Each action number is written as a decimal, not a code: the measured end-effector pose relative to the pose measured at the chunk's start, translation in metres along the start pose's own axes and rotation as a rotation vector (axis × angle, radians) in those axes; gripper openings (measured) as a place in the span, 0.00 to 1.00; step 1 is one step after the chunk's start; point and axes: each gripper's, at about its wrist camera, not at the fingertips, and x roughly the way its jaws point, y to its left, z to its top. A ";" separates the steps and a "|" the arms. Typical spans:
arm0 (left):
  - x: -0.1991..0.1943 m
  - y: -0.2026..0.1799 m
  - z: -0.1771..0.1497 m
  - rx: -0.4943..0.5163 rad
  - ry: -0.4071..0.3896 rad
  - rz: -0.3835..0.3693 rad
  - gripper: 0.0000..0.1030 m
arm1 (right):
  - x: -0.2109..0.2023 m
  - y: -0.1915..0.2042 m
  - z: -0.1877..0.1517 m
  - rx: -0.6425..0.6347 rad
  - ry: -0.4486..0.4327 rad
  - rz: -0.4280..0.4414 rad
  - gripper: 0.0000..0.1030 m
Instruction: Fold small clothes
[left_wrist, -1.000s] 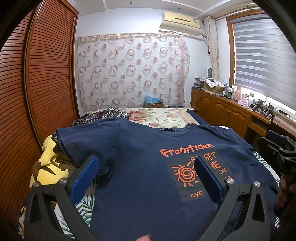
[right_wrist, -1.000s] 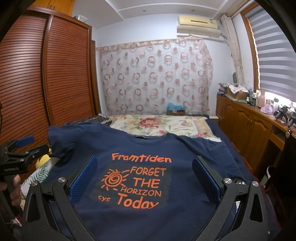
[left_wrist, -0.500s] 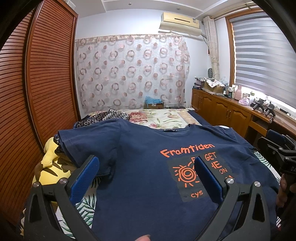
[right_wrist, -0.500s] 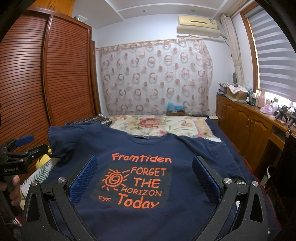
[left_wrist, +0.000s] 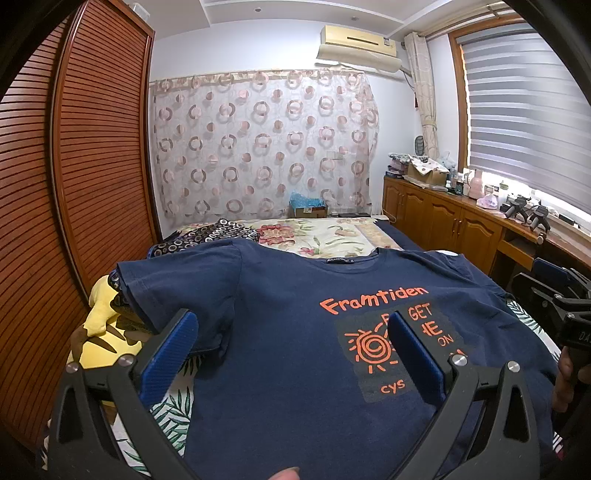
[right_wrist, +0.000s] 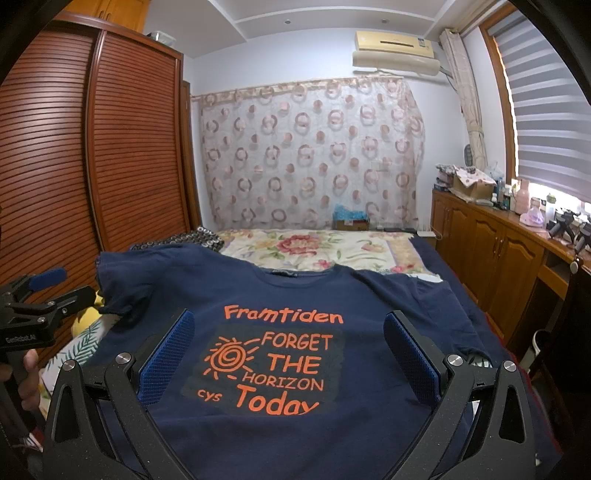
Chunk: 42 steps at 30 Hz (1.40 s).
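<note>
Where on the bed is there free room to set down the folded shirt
Free: the floral bedspread beyond the navy T-shirt collar, bordered left by the black ring-patterned cloth. Crowded: the near end under the shirt, and the left edge with the yellow cloth.

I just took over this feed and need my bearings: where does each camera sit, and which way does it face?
Left wrist: on the left claw, open above the navy T-shirt, facing up the bed toward the curtain; a fingertip shows at the bottom edge, the right claw at the right edge.
Right wrist: on the right claw, open over the shirt's orange print, same heading; the left claw and its hand show at the left.
Shared: shirt, bed, curtain, wardrobe, air conditioner.
</note>
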 end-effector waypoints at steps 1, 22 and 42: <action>0.000 0.000 0.000 0.000 -0.001 -0.001 1.00 | 0.000 0.000 0.000 0.000 0.001 0.000 1.00; -0.001 -0.001 0.001 0.007 -0.005 0.004 1.00 | 0.003 -0.007 -0.010 0.000 -0.004 0.003 1.00; 0.005 0.005 0.002 -0.003 0.017 -0.001 1.00 | 0.011 -0.009 -0.029 0.004 0.020 0.037 1.00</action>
